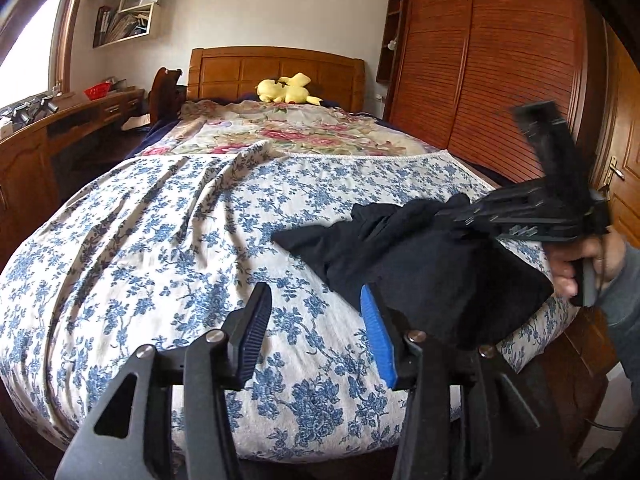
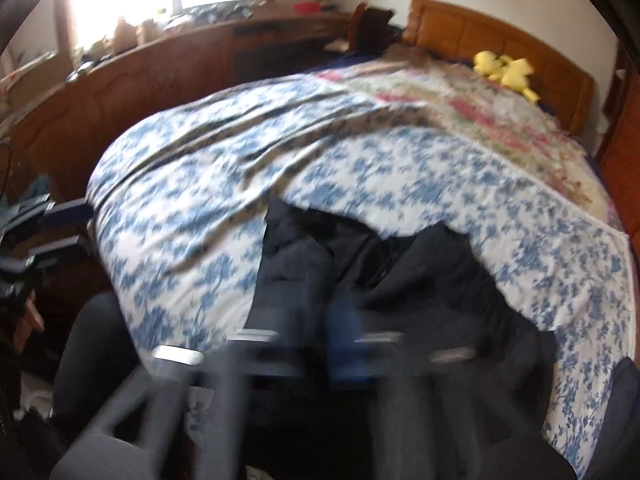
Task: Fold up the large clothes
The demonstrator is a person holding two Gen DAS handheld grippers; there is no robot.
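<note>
Nearest the left wrist camera, the left gripper (image 1: 316,334) is seen with its two fingers standing moderately apart and nothing pressed between them; the blue-padded finger (image 1: 378,340) lies right at the near edge of a black garment (image 1: 420,256), though whether it touches the cloth cannot be told. The garment is spread in a crumpled heap on the near right part of a bed sheet (image 1: 160,240) printed with blue flowers. It is dull black, creased and bunched toward the middle, with one flat pointed corner reaching left across the sheet and a broader flap hanging toward the bed's near right edge.

From the right, the right gripper (image 1: 460,210) is held by a hand (image 1: 580,264) in a grey sleeve, and its fingers are laid into the bunched top of the garment. In its own camera the right gripper (image 2: 340,344) is heavily blurred; its fingers are drawn fully together, and cloth appears to be caught there, though the blur leaves the grip itself unclear. In that view the garment (image 2: 360,264) fills the area just ahead of the fingers, with folds and a dark seam faintly visible.

Farther up the bed, a pink-flowered blanket (image 1: 288,136) is spread, and a yellow plush toy (image 1: 286,89) is lying before the wooden headboard (image 1: 276,70)
</note>
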